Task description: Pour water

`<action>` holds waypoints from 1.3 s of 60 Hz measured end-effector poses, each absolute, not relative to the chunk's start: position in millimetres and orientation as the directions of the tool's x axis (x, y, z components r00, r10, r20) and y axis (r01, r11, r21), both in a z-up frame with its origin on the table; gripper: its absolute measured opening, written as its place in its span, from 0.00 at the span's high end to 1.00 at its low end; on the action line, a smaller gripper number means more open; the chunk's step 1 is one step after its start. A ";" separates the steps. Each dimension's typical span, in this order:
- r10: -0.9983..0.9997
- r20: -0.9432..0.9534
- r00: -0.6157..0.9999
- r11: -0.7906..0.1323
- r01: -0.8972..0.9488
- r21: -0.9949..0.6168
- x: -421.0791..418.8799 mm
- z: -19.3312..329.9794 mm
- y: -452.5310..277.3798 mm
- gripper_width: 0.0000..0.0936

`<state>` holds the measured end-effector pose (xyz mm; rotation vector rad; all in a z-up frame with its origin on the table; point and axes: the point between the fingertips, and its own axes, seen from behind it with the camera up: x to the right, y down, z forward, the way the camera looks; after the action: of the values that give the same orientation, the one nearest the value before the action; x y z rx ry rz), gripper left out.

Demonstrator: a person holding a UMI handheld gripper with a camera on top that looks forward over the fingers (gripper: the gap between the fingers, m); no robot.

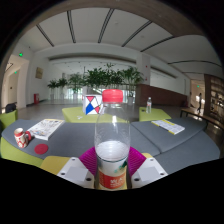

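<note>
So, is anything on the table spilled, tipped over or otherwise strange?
Nothing stands out. The clear cup stands upright between the jaws of the gripper, and the grey table shows no spill.

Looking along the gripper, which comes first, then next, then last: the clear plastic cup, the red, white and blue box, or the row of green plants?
1. Clear plastic cup with a red label, between the gripper fingers.
2. Red, white and blue box, on the table beyond, slightly left.
3. Row of green plants, far behind.

Clear cup (112, 150): see-through plastic or glass, smooth, glossy; a red-and-white printed band is seen round its lower part. It is gripped between the gripper (112, 172) fingers, whose pads (90, 160) look matt magenta. Table (70, 135): smooth grey top, low sheen. Papers (45, 127): matt, printed.
</note>
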<state>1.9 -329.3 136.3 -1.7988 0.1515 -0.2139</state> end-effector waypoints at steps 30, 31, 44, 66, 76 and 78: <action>-0.362 0.812 0.458 -0.031 0.865 -0.501 -132.9 381.0 -207.9 0.61; -0.359 0.835 0.418 -0.023 0.890 -0.456 -140.2 388.8 -203.9 0.61; -0.341 0.935 -0.098 0.069 0.989 0.129 -289.4 360.5 -134.4 0.61; -0.342 0.739 -0.581 0.222 0.714 0.664 -433.7 224.2 -119.2 0.61; -0.331 0.725 -0.604 0.249 0.686 0.684 -445.1 203.3 -118.8 0.61; -0.332 0.743 -0.581 0.253 0.704 0.664 -445.7 208.3 -120.3 0.61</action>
<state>-445.7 -120.3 208.3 -0.3499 -1.6449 -1.4800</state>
